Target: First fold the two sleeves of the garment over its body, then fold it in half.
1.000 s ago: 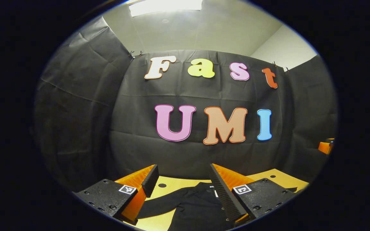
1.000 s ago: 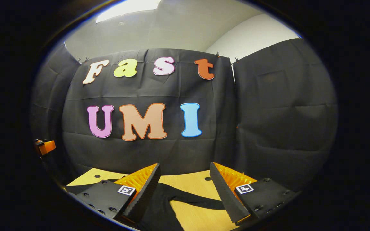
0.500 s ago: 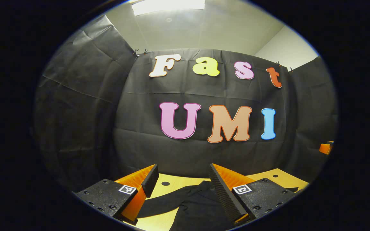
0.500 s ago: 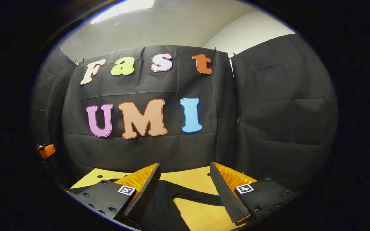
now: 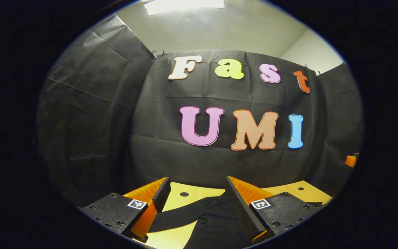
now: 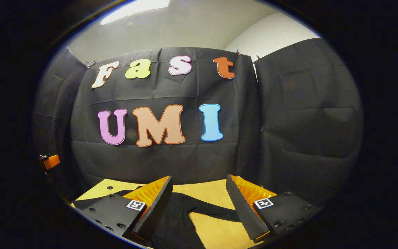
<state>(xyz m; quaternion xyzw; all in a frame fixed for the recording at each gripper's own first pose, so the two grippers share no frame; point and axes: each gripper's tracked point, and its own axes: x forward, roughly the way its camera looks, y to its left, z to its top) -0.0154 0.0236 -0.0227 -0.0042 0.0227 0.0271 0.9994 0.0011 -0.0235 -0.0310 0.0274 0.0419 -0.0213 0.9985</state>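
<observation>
Garment [image 5: 212, 221] first: a dark top lies spread flat on the pale wooden worktop [image 5: 176, 235], low in both gripper views, with the black cloth wall of the booth rising behind it. In the left gripper view one sleeve [image 5: 174, 218] runs out sideways from the body toward the left, and in the right gripper view the other sleeve [image 6: 216, 213] stretches out to the right across bare wood. Neither sleeve looks folded over the body yet, so the step in hand appears to be the first sleeve fold. To do it well, each gripper probably ought to come down near a cuff, pinch through just the sleeve's cloth without catching the body beneath, lift only a little, carry the sleeve inward across the chest and lay it flat so no ridge forms for the later fold in half. The left gripper [image 5: 196, 186] hovers above the garment with its fingers spread wide, holding nothing and touching nothing. The right gripper [image 6: 199, 185] likewise hangs over the cloth, fingers wide apart and empty, the sleeve passing below the gap between them. A small orange part of the other gripper shows at the far edge of each view.
</observation>
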